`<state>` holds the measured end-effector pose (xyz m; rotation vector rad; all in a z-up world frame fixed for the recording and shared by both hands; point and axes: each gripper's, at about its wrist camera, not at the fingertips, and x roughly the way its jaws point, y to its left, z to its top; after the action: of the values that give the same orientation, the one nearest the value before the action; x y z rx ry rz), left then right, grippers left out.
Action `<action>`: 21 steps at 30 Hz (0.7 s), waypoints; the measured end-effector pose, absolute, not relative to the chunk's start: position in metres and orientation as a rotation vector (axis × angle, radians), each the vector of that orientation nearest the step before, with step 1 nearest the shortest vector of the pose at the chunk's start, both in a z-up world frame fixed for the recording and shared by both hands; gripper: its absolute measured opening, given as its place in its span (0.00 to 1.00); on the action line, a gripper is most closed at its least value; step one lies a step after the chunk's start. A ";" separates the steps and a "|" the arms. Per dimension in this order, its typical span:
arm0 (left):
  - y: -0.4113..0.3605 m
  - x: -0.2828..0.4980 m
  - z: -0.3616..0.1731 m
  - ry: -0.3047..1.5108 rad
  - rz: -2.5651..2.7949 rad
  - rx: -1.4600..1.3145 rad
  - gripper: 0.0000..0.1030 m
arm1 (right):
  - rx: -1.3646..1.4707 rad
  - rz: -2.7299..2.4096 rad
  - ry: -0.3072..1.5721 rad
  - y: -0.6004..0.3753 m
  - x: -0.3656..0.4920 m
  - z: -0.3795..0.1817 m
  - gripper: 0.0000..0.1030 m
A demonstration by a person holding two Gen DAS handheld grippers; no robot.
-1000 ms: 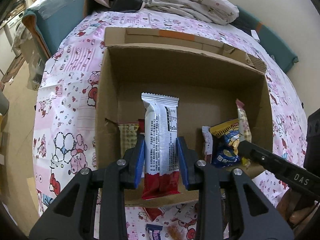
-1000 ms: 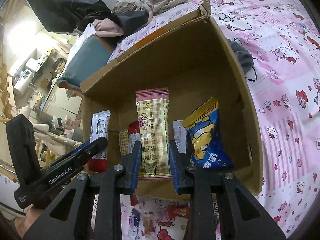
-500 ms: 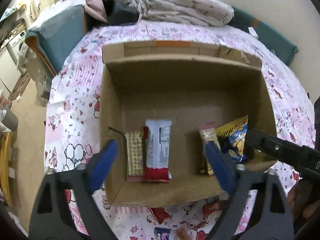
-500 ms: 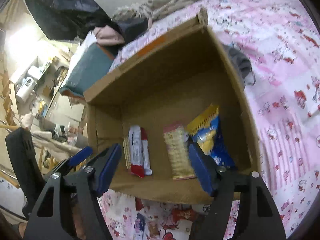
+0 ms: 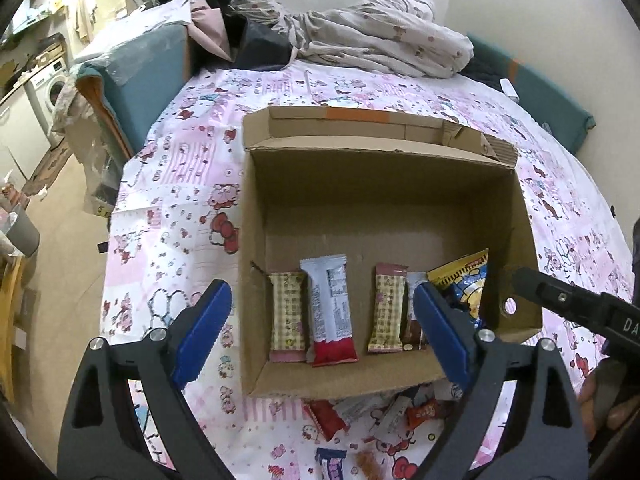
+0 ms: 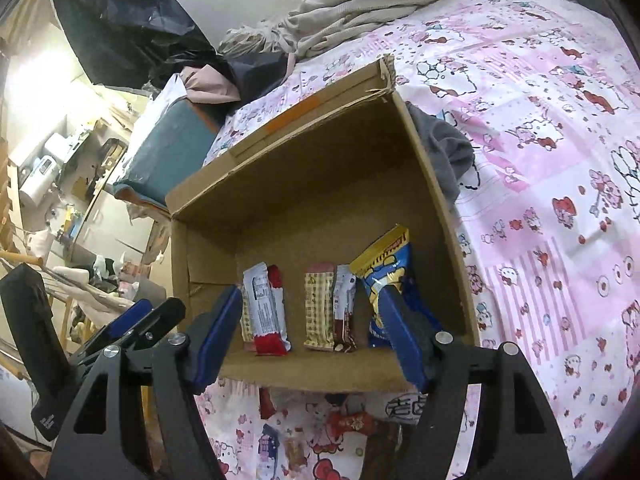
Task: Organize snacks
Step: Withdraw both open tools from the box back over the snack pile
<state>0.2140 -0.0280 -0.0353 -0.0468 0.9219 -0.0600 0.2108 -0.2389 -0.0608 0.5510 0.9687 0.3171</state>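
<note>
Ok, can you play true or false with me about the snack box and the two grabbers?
1. The cardboard box holds snacks lying side by side. True.
2. The left gripper squeezes the white and red bar. False: its jaws are open and empty.
3. The blue and yellow bag is at the box's right end. True.
4. The right gripper is shut. False: it is open.
5. Every snack is boxed. False: loose snacks lie on the sheet.

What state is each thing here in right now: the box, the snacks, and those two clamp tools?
cardboard box: open on top
white and red bar: lying flat in the box
blue and yellow bag: leaning in the box
loose snacks: outside the box
left hand-held gripper: open, empty
right hand-held gripper: open, empty
</note>
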 end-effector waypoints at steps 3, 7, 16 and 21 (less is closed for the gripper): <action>-0.023 0.206 -0.030 0.920 -0.052 -0.060 0.88 | 0.549 0.316 0.972 -0.241 0.200 -0.057 0.71; -0.017 0.195 -0.027 0.918 -0.050 -0.070 0.88 | 0.520 0.299 0.983 -0.241 0.186 -0.052 0.71; -0.010 0.171 -0.027 0.943 -0.024 -0.079 0.88 | 0.519 0.237 1.028 -0.252 0.154 -0.058 0.71; -0.006 0.159 -0.031 0.966 -0.032 -0.104 0.88 | 0.508 0.230 1.049 -0.254 0.140 -0.058 0.71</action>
<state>0.1595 -0.0058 -0.0307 -0.1043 0.9665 -0.0322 0.1399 -0.2537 -0.0575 0.5078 1.0489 0.2301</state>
